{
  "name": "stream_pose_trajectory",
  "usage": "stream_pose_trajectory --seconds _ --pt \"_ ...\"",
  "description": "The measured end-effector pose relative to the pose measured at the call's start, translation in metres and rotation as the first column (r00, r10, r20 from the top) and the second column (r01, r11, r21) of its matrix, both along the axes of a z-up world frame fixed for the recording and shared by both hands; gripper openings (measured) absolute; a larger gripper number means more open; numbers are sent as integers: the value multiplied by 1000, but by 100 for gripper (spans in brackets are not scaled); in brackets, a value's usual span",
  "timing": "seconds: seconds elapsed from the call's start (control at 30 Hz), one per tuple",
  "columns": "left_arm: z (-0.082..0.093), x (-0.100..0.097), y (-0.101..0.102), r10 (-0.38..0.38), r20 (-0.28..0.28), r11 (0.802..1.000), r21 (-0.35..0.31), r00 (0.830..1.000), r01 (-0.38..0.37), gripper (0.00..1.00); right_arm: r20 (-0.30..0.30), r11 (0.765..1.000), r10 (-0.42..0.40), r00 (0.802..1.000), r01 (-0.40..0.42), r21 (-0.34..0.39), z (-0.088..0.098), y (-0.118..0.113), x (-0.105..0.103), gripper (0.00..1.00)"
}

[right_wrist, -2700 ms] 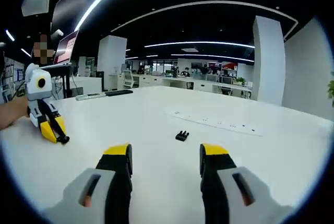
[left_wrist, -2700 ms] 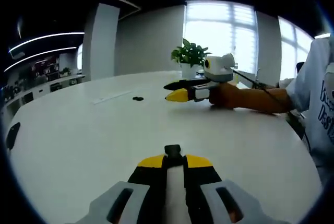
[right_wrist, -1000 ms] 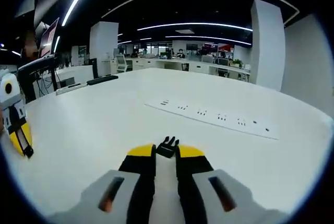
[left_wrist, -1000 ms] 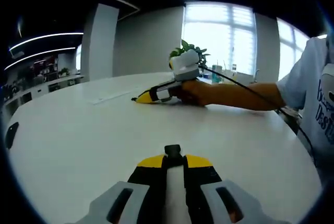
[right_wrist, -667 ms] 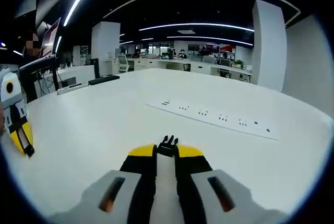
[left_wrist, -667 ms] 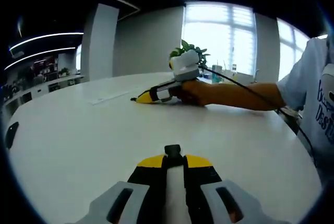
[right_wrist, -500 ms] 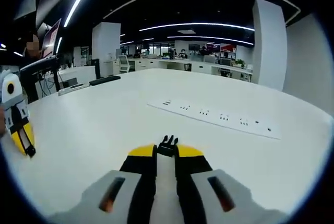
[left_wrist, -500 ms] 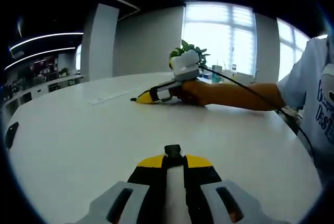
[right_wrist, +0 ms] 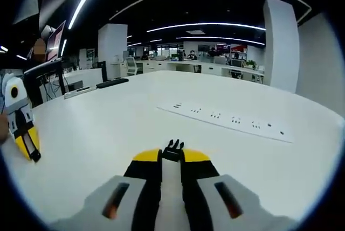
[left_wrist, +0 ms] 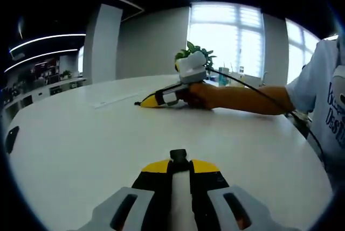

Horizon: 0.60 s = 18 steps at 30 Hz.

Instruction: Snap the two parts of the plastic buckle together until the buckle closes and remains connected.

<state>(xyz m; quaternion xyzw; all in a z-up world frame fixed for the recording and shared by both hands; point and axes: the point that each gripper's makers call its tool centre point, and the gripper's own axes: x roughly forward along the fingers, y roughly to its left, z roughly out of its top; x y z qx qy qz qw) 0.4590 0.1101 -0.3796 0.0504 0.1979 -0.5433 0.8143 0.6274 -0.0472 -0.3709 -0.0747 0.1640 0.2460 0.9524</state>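
In the left gripper view, my left gripper (left_wrist: 178,164) is shut on a small black buckle part (left_wrist: 178,155) that sticks out past its yellow tips, low over the white table (left_wrist: 81,145). Farther off, a hand holds my right gripper (left_wrist: 142,102) with its tips near the tabletop. In the right gripper view, the right gripper (right_wrist: 171,158) is shut on the other black buckle part (right_wrist: 172,148), whose prongs point forward. The left gripper (right_wrist: 33,156) shows at the far left of that view, well apart from it.
A long white strip (right_wrist: 232,119) with small dark marks lies on the table ahead of the right gripper, also seen as a strip (left_wrist: 115,100) in the left gripper view. A potted plant (left_wrist: 196,56) stands at the table's far edge. A person's sleeve (left_wrist: 323,85) is at the right.
The right gripper, open 2.7 s ago with the pronged part lying ahead on the table, has moved up to it and shut on it. The left gripper has stayed still.
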Motion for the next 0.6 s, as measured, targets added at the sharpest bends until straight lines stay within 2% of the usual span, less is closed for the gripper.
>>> stream_pose_trajectory --seconds 0.6 --pt "0 -2 -1 -9 -3 1000 -7 1000 9 11 10 998 68 998 -68 -10 2 10 -6 14"
